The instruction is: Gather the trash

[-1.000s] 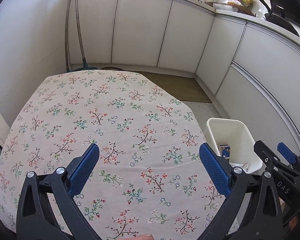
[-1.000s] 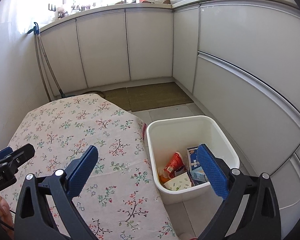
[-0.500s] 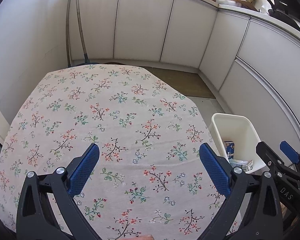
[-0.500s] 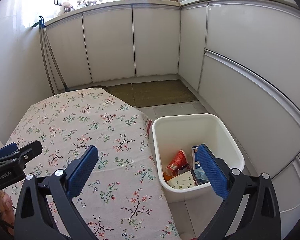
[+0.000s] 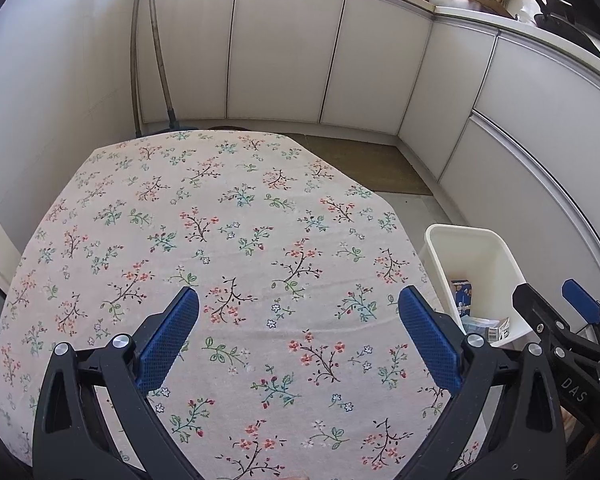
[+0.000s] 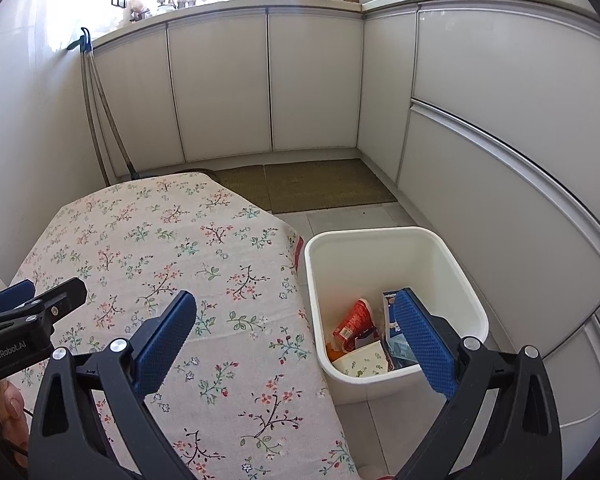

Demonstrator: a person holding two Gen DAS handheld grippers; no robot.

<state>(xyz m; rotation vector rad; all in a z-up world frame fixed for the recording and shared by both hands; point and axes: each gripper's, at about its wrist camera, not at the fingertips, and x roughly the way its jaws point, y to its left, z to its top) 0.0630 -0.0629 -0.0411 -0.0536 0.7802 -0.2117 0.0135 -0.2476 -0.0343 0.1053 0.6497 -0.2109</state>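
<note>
A white plastic bin stands on the floor at the table's right side. Inside lie a red wrapper, a blue carton and a white floral paper cup. My left gripper hangs open above the flowered tablecloth with nothing between its blue pads. My right gripper is open too, straddling the table's right edge and the bin's near side, holding nothing. No trash shows on the cloth.
White kitchen cabinets curve round the back and right. A brown mat lies on the tiled floor beyond the bin. Two mop handles lean in the left corner. A white wall runs close along the table's left.
Both grippers have pulled back and up a little, so the table and bin sit lower and farther in view. Both jaws stay open and empty.
</note>
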